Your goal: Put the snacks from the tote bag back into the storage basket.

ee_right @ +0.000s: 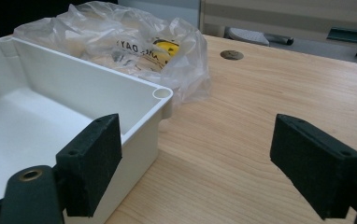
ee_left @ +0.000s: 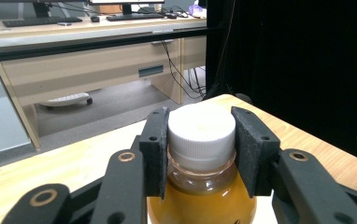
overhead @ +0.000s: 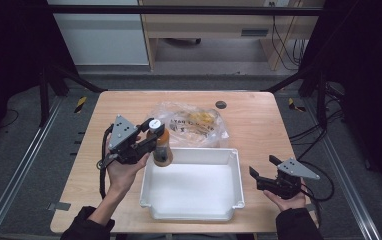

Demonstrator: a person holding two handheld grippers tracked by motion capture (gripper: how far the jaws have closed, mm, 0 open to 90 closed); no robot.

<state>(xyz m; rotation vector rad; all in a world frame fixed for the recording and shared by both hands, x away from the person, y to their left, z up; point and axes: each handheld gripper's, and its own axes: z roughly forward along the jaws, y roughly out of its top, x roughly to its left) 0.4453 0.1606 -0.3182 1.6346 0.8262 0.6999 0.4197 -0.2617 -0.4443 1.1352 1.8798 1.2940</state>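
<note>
- Room: grey floor all round, a pale desk [overhead: 219, 25] with loose cables beyond the far edge, dark frame posts and metal rails to both sides.
- Table [overhead: 259, 120]: light wood, rounded corners, a small round dark disc [overhead: 221, 104] set near the far edge; the right strip and the near left corner lie bare.
- Tray [overhead: 191, 215]: white, deep, rectangular, at the near middle, nothing in it; its right wall stands apart from the table's right edge.
- Plastic bag [overhead: 191, 122]: clear, crumpled, yellow contents, touching the tray's far wall.
- Left gripper [overhead: 151, 142]: jaws clamped on the white cap and neck of the bottle [overhead: 162, 147].
- Bottle: orange liquid, upright, at the tray's far left corner.
- Right gripper [overhead: 261, 170]: jaws wide apart, holding nothing, just right of the tray.
</note>
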